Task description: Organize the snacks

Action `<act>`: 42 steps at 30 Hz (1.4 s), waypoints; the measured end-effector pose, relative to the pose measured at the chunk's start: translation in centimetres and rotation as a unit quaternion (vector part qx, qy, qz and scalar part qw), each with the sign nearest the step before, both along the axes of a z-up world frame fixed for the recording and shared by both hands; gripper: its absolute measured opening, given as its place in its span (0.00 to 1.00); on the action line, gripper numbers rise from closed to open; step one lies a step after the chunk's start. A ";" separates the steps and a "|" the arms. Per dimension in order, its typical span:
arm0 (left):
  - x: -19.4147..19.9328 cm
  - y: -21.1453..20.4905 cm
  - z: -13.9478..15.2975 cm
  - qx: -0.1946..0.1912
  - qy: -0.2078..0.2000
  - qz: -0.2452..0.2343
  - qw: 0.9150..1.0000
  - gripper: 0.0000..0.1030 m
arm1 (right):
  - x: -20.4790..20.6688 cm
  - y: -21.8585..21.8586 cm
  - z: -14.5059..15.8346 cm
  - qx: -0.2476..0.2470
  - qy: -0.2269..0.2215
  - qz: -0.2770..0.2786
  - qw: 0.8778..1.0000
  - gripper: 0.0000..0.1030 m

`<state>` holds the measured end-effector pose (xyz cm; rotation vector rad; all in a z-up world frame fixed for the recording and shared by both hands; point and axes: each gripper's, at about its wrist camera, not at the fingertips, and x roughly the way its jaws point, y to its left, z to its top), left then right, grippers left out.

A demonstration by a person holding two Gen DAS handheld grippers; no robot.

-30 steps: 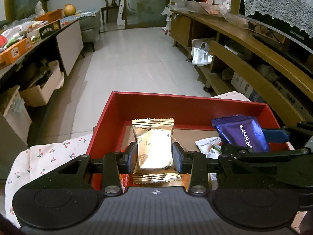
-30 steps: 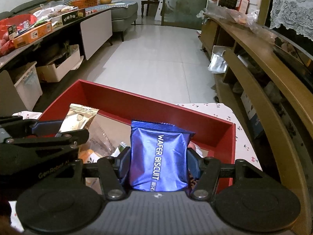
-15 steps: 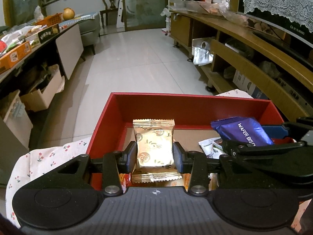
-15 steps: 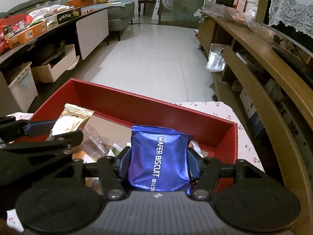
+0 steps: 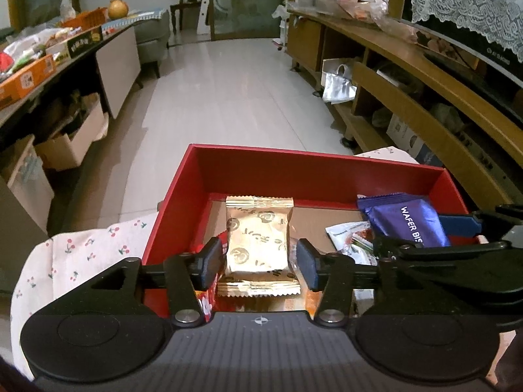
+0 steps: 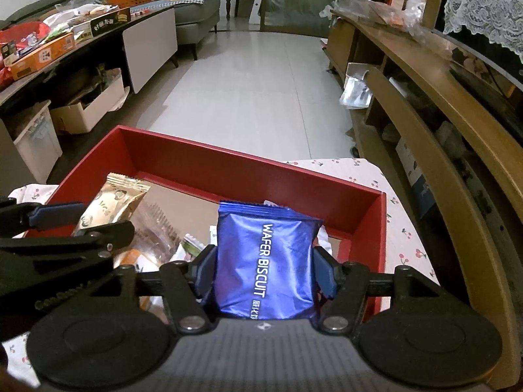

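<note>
A red box (image 5: 313, 170) (image 6: 228, 163) sits on a cherry-print cloth and holds several snack packets. My left gripper (image 5: 258, 263) is over the box's near left part; its jaws stand slightly apart from a gold snack packet (image 5: 258, 238) between them, with small gaps at both pads. My right gripper (image 6: 264, 274) is shut on a blue wafer biscuit packet (image 6: 264, 261) and holds it over the box's right part. The blue packet (image 5: 405, 222) also shows in the left wrist view, and the gold packet (image 6: 111, 202) in the right wrist view.
The cherry-print cloth (image 5: 81, 254) (image 6: 402, 215) covers the table under the box. Loose packets (image 5: 349, 238) lie on the box floor. A long wooden shelf (image 6: 441, 104) runs along the right. A cluttered counter (image 6: 49, 45) with boxes stands at the left.
Both grippers have lowered their packets into the box. The left jaws have opened a little, and the gold packet now sits lower between them.
</note>
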<state>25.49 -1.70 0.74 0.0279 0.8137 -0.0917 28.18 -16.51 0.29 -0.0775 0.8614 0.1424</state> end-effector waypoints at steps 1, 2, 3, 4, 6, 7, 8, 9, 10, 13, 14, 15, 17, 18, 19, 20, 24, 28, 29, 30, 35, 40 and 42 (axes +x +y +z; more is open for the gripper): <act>-0.1 0.1 0.2 -0.003 0.001 0.001 1.000 0.60 | -0.2 -0.2 0.1 0.003 0.001 -0.001 1.000 0.78; -0.3 0.2 0.4 -0.006 0.000 0.002 1.000 0.61 | -0.3 -0.3 0.4 0.008 0.001 -0.003 1.000 0.78; -0.5 0.3 0.7 -0.008 0.000 0.003 1.000 0.63 | -0.5 -0.4 0.5 0.011 0.001 -0.004 1.000 0.79; -0.7 0.4 1.0 -0.009 -0.001 0.003 1.000 0.65 | -0.6 -0.5 0.7 0.013 0.002 -0.004 1.000 0.80; -1.0 0.5 1.5 -0.010 -0.003 0.004 1.000 0.68 | -1.0 -0.7 1.2 0.018 0.001 -0.005 1.000 0.80; -1.2 0.5 1.7 -0.011 -0.003 0.005 1.000 0.69 | -1.1 -0.7 1.3 0.020 0.001 -0.004 1.000 0.80; -1.4 0.6 1.9 -0.012 -0.003 0.004 1.000 0.69 | -1.4 -0.7 1.5 0.020 0.000 -0.004 1.000 0.80; -1.6 0.6 2.1 -0.012 -0.003 0.003 1.000 0.69 | -1.5 -0.7 1.7 0.020 -0.001 -0.002 1.000 0.81; -1.9 0.7 2.3 -0.012 -0.003 0.002 1.000 0.70 | -1.8 -0.7 1.8 0.018 -0.002 -0.001 1.000 0.82; -2.8 0.8 2.7 -0.015 -0.006 0.002 1.000 0.75 | -2.6 -0.9 2.2 0.016 -0.004 -0.004 1.000 0.86; -3.1 0.8 2.9 -0.016 -0.008 0.001 1.000 0.76 | -3.0 -1.0 2.3 0.019 -0.003 -0.004 1.000 0.86; -3.4 0.7 3.0 -0.016 -0.009 0.001 1.000 0.76 | -3.3 -1.1 2.5 0.020 -0.003 -0.004 1.000 0.86; -4.0 0.7 3.2 -0.014 -0.010 -0.001 1.000 0.78 | -4.1 -1.1 2.9 0.017 -0.006 -0.004 1.000 0.86; -4.3 0.6 3.3 -0.013 -0.011 0.000 1.000 0.81 | -4.5 -1.2 3.0 0.016 -0.007 -0.004 1.000 0.86; -4.7 0.6 3.4 -0.012 -0.011 0.002 1.000 0.83 | -4.8 -1.4 3.1 0.017 -0.007 -0.006 1.000 0.87; -5.0 0.6 3.5 -0.011 -0.011 0.002 1.000 0.84 | -5.3 -1.5 3.3 0.019 -0.006 -0.008 1.000 0.87; -6.5 0.6 3.2 -0.007 -0.004 0.006 1.000 0.86 | -7.0 -1.8 3.5 0.024 -0.003 -0.011 1.000 0.88; -8.0 0.9 2.9 -0.008 0.006 0.013 1.000 0.88 | -8.8 -2.1 3.5 0.027 0.007 -0.012 1.000 0.90; -8.4 0.9 2.9 -0.009 0.008 0.015 1.000 0.88 | -9.4 -2.2 3.4 0.029 0.010 -0.013 0.999 0.90; -8.8 0.9 2.8 -0.008 0.010 0.016 1.000 0.89 | -9.8 -2.3 3.4 0.030 0.011 -0.014 0.999 0.90; -11.0 0.9 2.6 -0.006 0.013 0.020 1.000 0.95 | -12.4 -2.7 3.1 0.039 0.021 -0.019 0.999 0.90; -13.4 1.1 2.4 -0.008 0.016 0.021 1.000 1.00 | -15.0 -3.1 2.8 0.051 0.028 -0.024 0.998 0.90; -14.4 1.2 2.2 -0.006 0.019 0.023 1.000 1.00 | -16.1 -3.1 2.7 0.055 0.031 -0.023 0.998 0.90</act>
